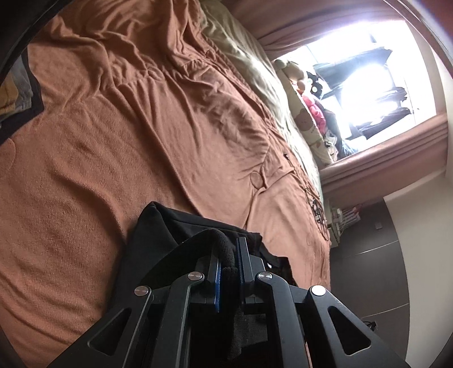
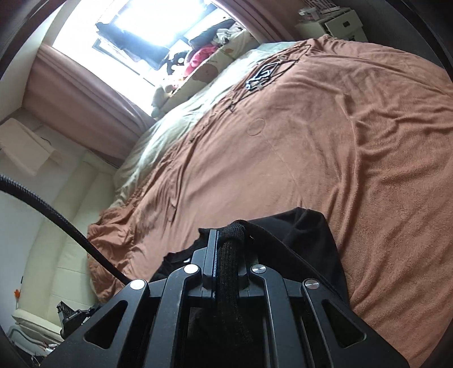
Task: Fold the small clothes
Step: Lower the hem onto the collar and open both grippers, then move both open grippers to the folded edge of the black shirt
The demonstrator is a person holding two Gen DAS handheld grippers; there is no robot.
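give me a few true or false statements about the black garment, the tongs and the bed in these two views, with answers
1. The left tongs are shut on a ribbed edge of the black garment. True.
2. The right tongs are open and empty. False: they are shut on the same black garment's ribbed edge.
3. The bed is covered by a brown blanket. True.
4. The garment is white. False: it is black.
5. Soft toys sit near the bright window. True.
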